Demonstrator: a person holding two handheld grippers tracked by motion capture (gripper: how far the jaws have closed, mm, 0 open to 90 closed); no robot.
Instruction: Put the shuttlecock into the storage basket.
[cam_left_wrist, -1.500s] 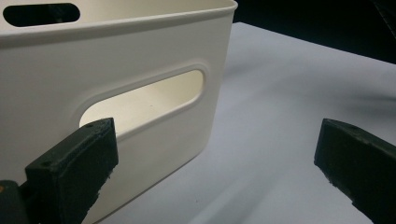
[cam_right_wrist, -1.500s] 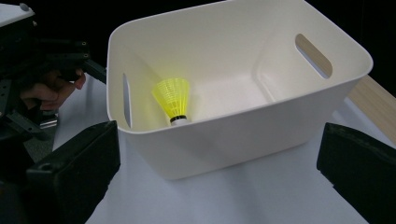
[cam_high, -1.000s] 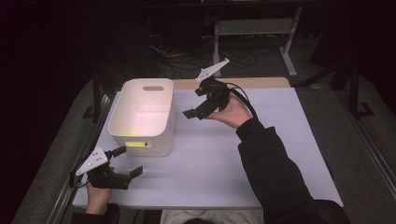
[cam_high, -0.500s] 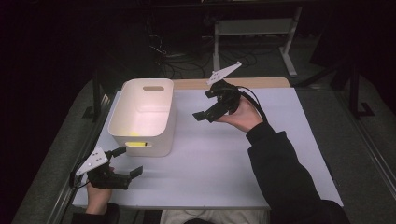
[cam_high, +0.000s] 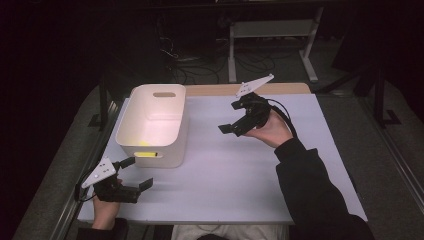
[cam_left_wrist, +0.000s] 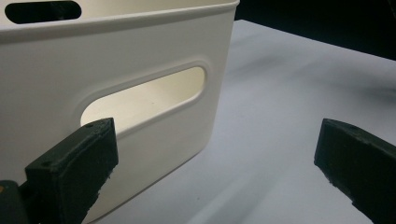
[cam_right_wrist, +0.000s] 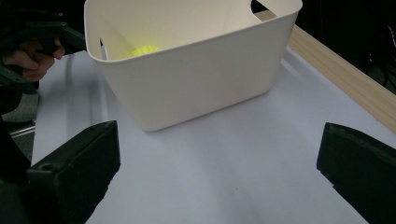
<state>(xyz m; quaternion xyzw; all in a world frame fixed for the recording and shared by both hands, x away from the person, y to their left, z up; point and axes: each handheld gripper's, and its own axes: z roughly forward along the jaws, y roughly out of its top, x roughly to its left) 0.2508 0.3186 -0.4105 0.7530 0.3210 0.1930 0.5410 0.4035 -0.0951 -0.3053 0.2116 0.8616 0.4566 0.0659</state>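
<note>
A white plastic bin (cam_high: 152, 125) stands on the left half of the table, and something small and yellow (cam_high: 143, 144) lies on its floor. My left gripper (cam_high: 138, 173) rests at the near left corner, open and empty, just in front of the bin. The left gripper view has the bin's wall (cam_left_wrist: 140, 56) and its handle slot (cam_left_wrist: 144, 100) close ahead between the wide jaws. My right gripper (cam_high: 228, 117) hovers right of the bin, open and empty, aimed at it. In the right gripper view the bin (cam_right_wrist: 196, 79) holds the yellow thing (cam_right_wrist: 144, 49).
A white sheet (cam_high: 225, 170) covers the table, with a wooden strip (cam_high: 220, 90) along its far edge. The hand with the left gripper (cam_right_wrist: 32, 51) appears beyond the bin in the right gripper view. A metal stand (cam_high: 270, 30) and cables sit on the floor behind.
My right hand has drawn its gripper to the right, away from the bin's far corner. The left gripper and the bin have stayed put.
</note>
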